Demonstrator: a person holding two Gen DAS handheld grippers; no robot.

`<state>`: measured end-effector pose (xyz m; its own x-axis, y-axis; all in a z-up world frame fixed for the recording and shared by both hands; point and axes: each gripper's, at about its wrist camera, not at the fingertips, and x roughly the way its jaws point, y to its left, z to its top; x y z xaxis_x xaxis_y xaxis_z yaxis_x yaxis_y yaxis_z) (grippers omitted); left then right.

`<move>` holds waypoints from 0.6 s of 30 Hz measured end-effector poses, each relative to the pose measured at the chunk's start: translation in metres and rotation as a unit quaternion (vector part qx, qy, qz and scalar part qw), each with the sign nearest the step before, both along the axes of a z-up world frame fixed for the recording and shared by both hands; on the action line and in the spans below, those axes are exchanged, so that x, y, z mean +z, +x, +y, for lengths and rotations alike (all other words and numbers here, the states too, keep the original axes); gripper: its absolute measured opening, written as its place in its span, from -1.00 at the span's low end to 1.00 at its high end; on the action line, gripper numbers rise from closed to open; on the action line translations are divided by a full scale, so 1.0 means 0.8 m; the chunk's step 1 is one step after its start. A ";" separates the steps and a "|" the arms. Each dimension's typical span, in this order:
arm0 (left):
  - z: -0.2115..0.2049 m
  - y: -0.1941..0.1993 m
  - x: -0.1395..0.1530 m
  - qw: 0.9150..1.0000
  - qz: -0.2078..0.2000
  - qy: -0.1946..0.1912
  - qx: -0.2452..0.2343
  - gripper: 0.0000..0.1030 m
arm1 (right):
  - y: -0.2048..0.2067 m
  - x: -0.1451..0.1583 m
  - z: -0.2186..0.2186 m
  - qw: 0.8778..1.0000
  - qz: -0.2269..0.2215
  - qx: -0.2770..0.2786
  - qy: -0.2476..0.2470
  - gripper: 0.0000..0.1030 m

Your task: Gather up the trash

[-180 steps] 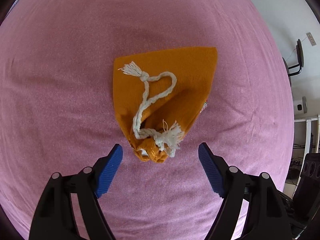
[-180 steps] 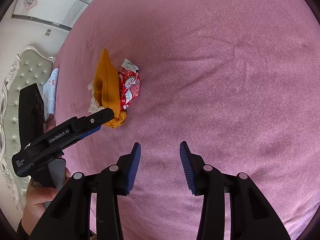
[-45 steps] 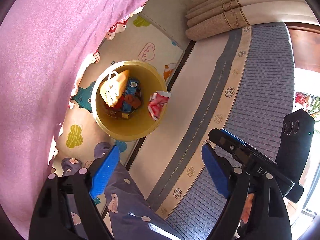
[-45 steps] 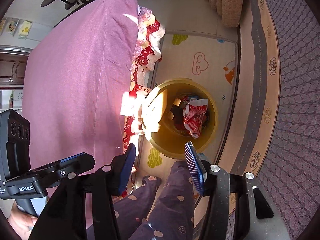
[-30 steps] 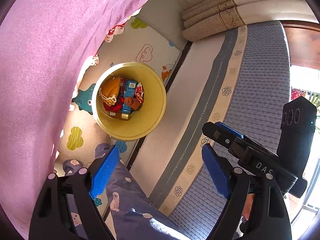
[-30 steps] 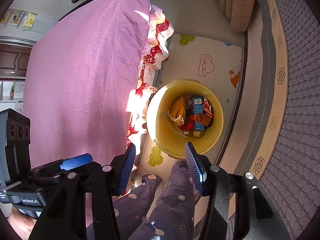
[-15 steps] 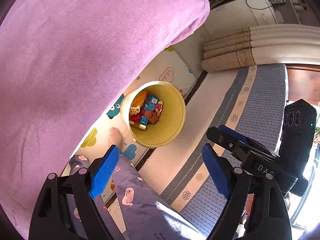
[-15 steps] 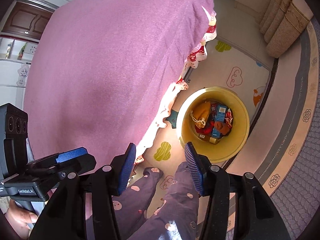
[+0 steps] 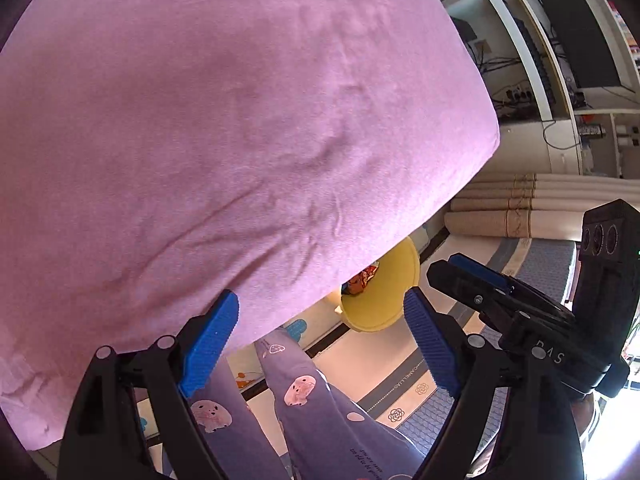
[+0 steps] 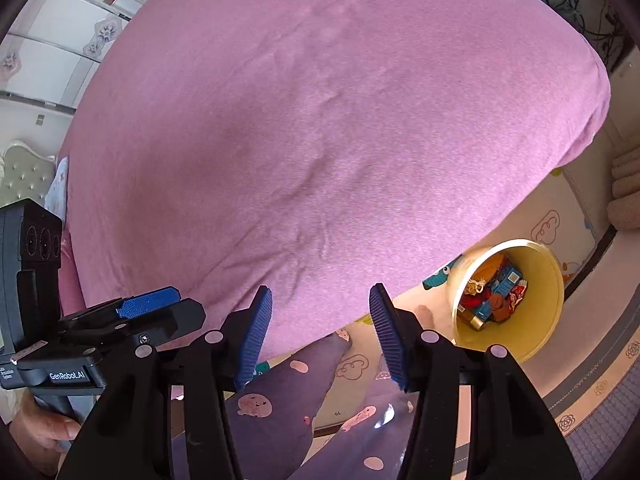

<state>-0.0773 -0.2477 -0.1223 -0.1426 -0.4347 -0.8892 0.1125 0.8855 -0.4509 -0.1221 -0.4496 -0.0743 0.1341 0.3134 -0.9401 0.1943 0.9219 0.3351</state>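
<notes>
Hanging over the near edge of the pink bedspread (image 9: 224, 128), the left gripper (image 9: 320, 332) has its blue pads spread wide with nothing between them. The right gripper (image 10: 320, 336) is parted less far, and its pads also close on nothing; behind the gap lie the bedspread edge and the person's patterned trouser legs (image 10: 280, 400). Each gripper shows in the other's view, off to one side. The yellow bin (image 10: 548, 280) stands on the play mat (image 10: 560, 216) just beside the bed, right of the right gripper. Inside it lie the collected trash (image 10: 494, 296): an orange pouch, a blue carton and red wrappers, as far as the small view allows. From the left wrist the bin is half hidden by the bedspread.
</notes>
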 end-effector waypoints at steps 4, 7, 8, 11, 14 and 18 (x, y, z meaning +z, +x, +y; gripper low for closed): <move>0.079 0.009 0.003 0.999 -0.004 0.008 0.048 0.63 | 0.030 0.004 0.072 0.999 -0.008 0.047 -0.001 -0.01; 0.126 0.007 0.008 0.997 -0.011 0.009 0.076 0.65 | 0.046 0.008 0.116 0.997 -0.015 0.075 -0.001 -0.01; 0.142 0.006 0.010 0.996 -0.014 0.010 0.083 0.66 | 0.049 0.008 0.130 0.996 -0.018 0.084 -0.002 -0.01; 0.178 0.004 0.015 0.995 -0.018 0.009 0.099 0.66 | 0.058 0.009 0.165 0.994 -0.022 0.105 -0.009 -0.01; 0.205 0.003 0.015 0.994 -0.018 0.009 0.108 0.67 | 0.065 0.011 0.189 0.992 -0.027 0.122 -0.015 -0.02; 0.228 0.003 0.019 0.992 -0.021 0.008 0.127 0.67 | 0.073 0.015 0.207 0.990 -0.028 0.140 -0.022 -0.01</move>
